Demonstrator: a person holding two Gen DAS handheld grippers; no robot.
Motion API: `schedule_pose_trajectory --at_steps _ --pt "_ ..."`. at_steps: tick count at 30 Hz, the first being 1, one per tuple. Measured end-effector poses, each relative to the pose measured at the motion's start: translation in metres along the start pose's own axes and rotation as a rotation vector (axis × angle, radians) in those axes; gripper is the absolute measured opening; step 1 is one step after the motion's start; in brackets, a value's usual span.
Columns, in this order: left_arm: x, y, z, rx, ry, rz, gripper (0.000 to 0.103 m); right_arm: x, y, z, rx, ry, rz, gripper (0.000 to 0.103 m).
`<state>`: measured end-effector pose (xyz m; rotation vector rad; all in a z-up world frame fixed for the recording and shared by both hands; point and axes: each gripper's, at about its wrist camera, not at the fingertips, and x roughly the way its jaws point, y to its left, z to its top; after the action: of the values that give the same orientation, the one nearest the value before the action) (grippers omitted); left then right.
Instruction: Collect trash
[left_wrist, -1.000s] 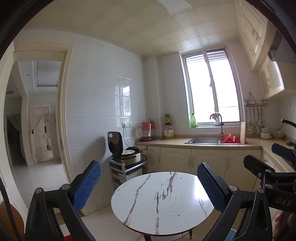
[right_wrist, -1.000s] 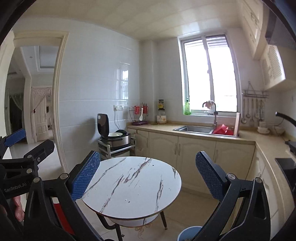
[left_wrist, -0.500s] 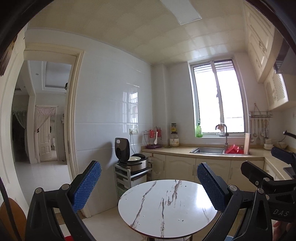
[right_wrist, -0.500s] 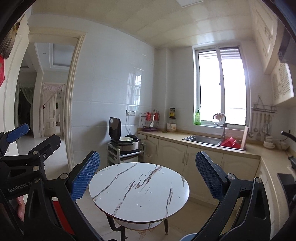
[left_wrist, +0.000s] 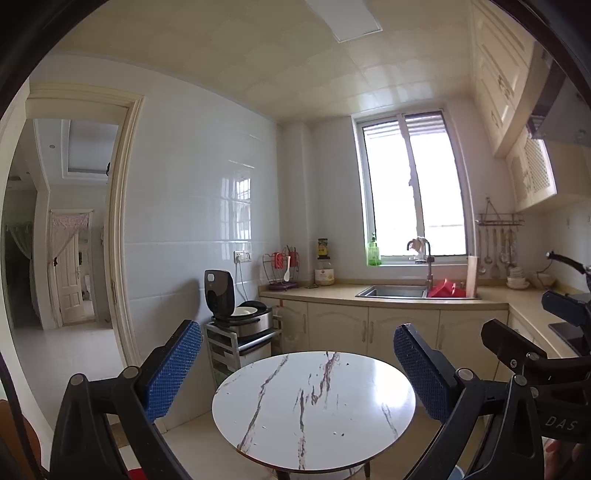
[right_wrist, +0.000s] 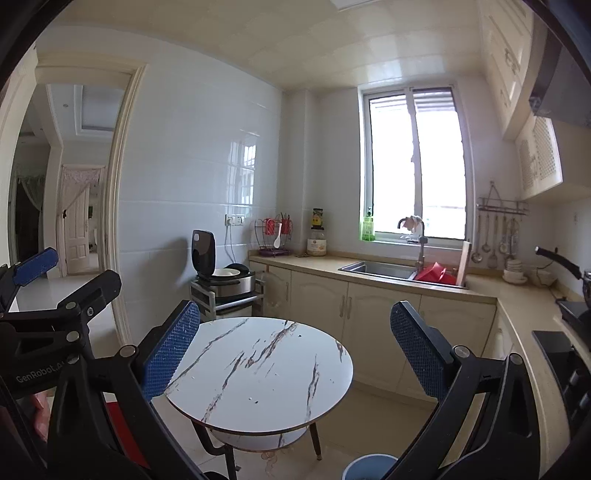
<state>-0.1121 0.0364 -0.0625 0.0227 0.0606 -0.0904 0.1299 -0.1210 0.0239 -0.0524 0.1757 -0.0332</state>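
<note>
A round white marble-pattern table (left_wrist: 314, 410) stands in front of me; it also shows in the right wrist view (right_wrist: 258, 369). Only a few tiny specks lie on its top. My left gripper (left_wrist: 295, 373) is open and empty, held high above the table's near side. My right gripper (right_wrist: 295, 349) is open and empty, also raised. The rim of a blue bin (right_wrist: 369, 469) shows on the floor at the bottom of the right wrist view. The right gripper's body (left_wrist: 535, 354) shows at the right of the left wrist view, and the left gripper's body (right_wrist: 44, 321) at the left of the right wrist view.
A kitchen counter (left_wrist: 424, 297) with a sink (right_wrist: 380, 269) and a red item (right_wrist: 436, 275) runs along the back and right walls. A rice cooker (left_wrist: 236, 314) sits on a small rack at the left. A doorway (left_wrist: 70, 258) opens at the left. A black stove (right_wrist: 569, 354) is at the right.
Both views have tilted upward and drawn back, so the table sits lower and farther in each frame. Both grippers stay open and empty.
</note>
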Motion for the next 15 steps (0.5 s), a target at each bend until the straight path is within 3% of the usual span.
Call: schedule_pose_trajectory --at_steps 15 --pt "0.006 0.028 0.018 0.009 0.005 -0.007 0.102 -0.002 -0.004 0.001 0.008 0.002 0.0 0.103"
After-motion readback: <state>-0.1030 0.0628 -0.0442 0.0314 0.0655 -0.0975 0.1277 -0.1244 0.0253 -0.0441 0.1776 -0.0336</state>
